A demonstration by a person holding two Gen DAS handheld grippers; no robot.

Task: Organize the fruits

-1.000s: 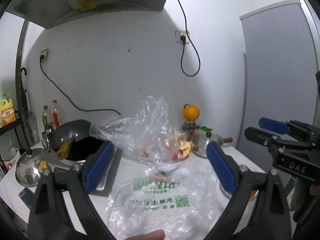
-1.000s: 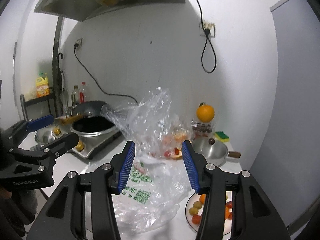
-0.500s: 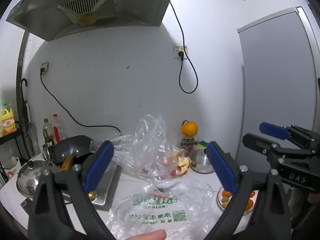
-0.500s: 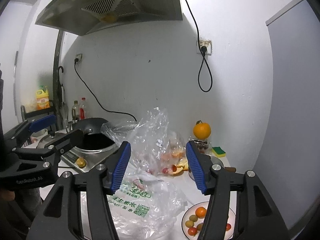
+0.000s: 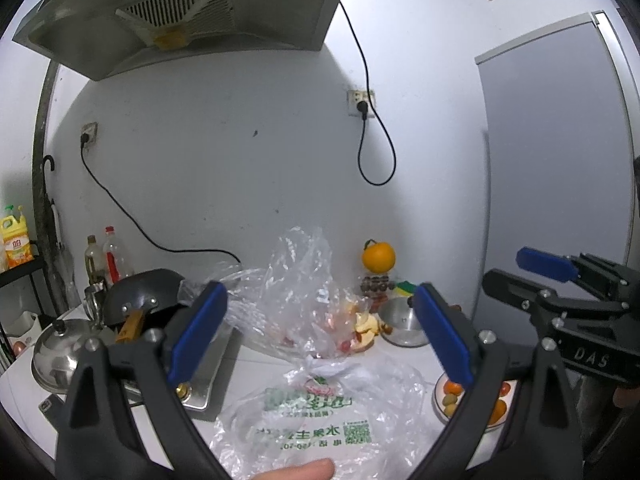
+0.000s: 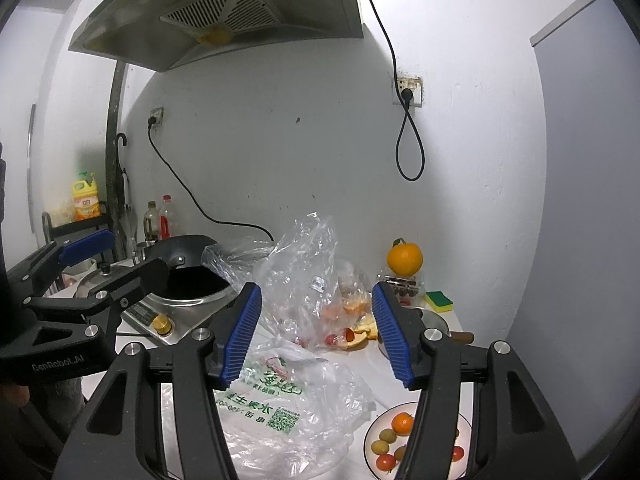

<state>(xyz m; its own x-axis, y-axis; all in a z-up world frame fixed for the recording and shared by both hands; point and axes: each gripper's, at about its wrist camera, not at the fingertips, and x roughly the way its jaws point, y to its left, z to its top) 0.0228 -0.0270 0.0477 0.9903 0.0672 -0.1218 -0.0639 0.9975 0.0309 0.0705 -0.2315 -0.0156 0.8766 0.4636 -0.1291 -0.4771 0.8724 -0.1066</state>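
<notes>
Blue-padded left gripper point(image 5: 318, 334) fingers wide open, empty, mid-frame above plastic bag point(image 5: 312, 412); right gripper point(image 6: 316, 334) just opened about halfway, nothing between, touching nothing.

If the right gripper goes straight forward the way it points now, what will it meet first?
Probably the crumpled clear plastic bag holding fruit; the open right gripper frames it. Depth is uncertain.

orange fruit point(image 6: 404, 259), green-printed clear bag point(image 6: 280, 400)
</notes>
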